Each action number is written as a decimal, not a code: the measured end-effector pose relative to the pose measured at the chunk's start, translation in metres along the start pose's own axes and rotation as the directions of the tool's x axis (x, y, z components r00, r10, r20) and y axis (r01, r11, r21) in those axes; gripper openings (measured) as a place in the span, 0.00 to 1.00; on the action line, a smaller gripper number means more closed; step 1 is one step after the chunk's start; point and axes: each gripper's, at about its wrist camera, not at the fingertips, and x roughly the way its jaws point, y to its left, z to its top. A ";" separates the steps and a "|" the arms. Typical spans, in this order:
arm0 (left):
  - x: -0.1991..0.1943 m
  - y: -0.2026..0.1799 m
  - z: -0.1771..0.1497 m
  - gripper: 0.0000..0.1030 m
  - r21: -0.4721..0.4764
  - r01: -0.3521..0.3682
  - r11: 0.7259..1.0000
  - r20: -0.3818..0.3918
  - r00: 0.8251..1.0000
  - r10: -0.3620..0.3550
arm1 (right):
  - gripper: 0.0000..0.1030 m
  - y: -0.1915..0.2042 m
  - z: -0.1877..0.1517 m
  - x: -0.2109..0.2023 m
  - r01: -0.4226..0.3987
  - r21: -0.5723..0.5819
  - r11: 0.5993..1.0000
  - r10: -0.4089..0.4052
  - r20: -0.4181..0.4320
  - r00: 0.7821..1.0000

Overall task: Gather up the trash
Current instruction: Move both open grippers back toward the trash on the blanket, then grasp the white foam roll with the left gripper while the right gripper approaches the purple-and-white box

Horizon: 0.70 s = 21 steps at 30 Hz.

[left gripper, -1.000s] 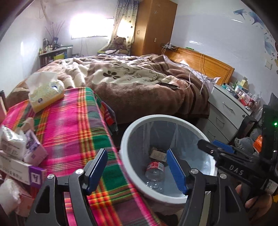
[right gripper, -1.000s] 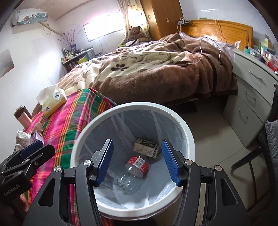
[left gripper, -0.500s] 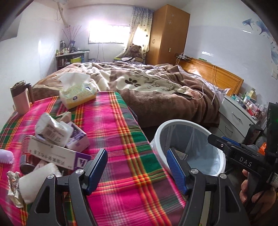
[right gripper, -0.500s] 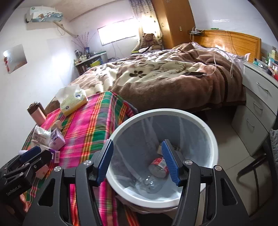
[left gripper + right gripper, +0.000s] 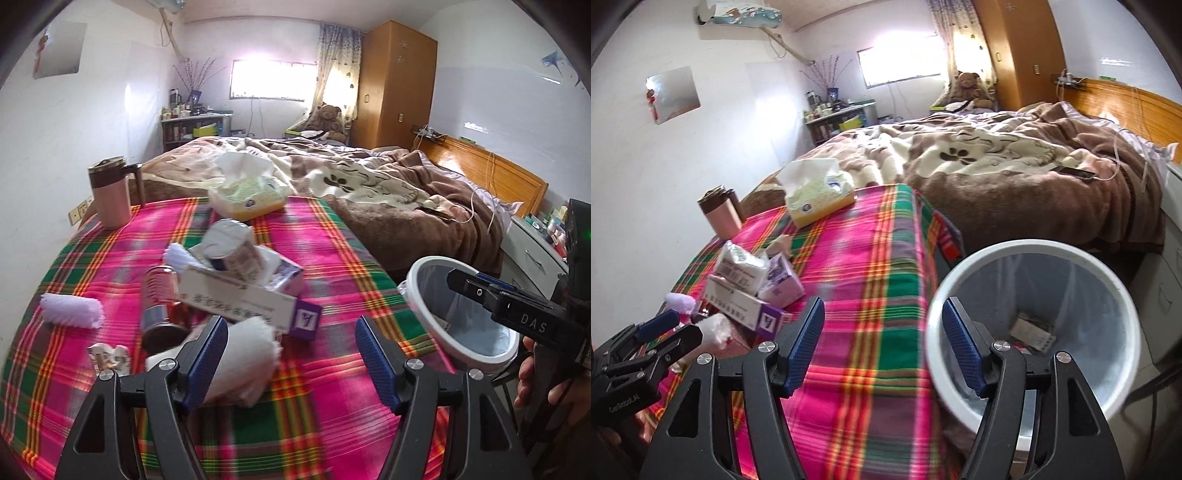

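A trash pile lies on the plaid tablecloth (image 5: 325, 236): a white and purple carton (image 5: 251, 301), a plastic-wrapped pack (image 5: 232, 251), a dark can (image 5: 160, 306), white tissue wads (image 5: 243, 354) and a crumpled wrapper (image 5: 109, 356). My left gripper (image 5: 291, 356) is open and empty just in front of the pile, its left finger beside a wad. My right gripper (image 5: 882, 347) is open and empty over the table's right edge, beside the white trash bin (image 5: 1027, 251). The bin holds a small box (image 5: 1032, 332). The pile also shows in the right wrist view (image 5: 750, 291).
A tissue pack (image 5: 247, 195) and a pink lidded mug (image 5: 109, 195) stand at the table's far side. A bed with a brown blanket (image 5: 388, 195) lies beyond. A grey drawer unit (image 5: 535, 251) stands right of the bin.
Both grippers have swung left, away from the bin and toward the table. The left one now faces the trash pile. Both stayed open.
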 end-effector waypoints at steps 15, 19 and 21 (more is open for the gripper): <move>0.017 0.054 -0.019 0.69 0.050 -0.024 0.998 -0.101 0.995 0.029 | 0.66 0.051 -0.008 0.045 -0.114 -0.084 0.990 0.103 -0.120 0.987; 0.024 0.056 -0.021 0.70 0.094 -0.017 0.995 -0.123 0.992 0.028 | 0.66 0.061 -0.007 0.054 -0.115 -0.123 0.986 0.096 -0.150 0.984; 0.027 0.056 -0.020 0.73 0.119 -0.011 0.993 -0.118 0.993 0.025 | 0.66 0.063 -0.006 0.059 -0.127 -0.133 0.983 0.105 -0.163 0.981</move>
